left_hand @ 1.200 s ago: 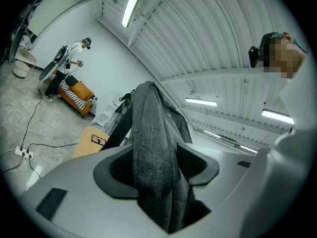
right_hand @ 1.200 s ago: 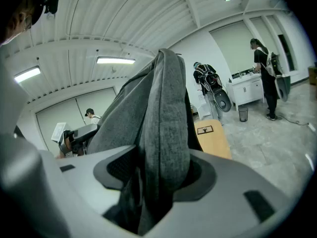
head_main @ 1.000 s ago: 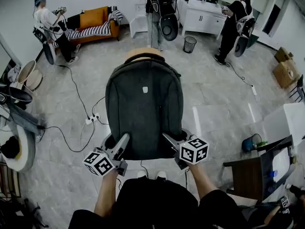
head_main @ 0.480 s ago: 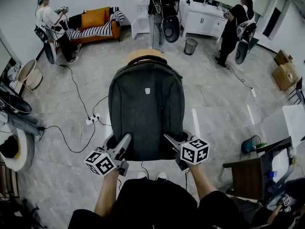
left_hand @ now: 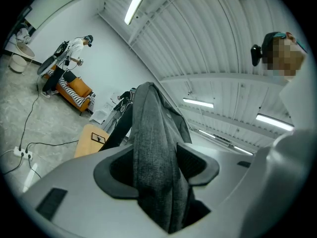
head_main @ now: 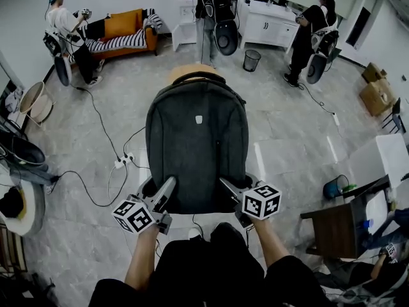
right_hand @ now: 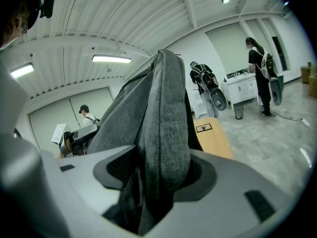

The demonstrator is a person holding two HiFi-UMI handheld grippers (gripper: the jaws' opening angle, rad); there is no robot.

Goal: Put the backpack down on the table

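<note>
Together, left claw (head_main: 169, 184) and right claw (head_main: 224, 183) clamp the backpack (head_main: 196, 139) by its base, forearms extended forward.

The head camera is looking steeply down from overhead onto the backpack (head_main: 196, 147). Each gripper camera is peering along its own jaws, very near the backpack's side. All three are sharing the backpack and the wooden table (head_main: 190, 70) beyond it.

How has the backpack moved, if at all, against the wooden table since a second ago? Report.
No. The backpack covers the same near part of the wooden table; the same tabletop strip shows past its top.
</note>
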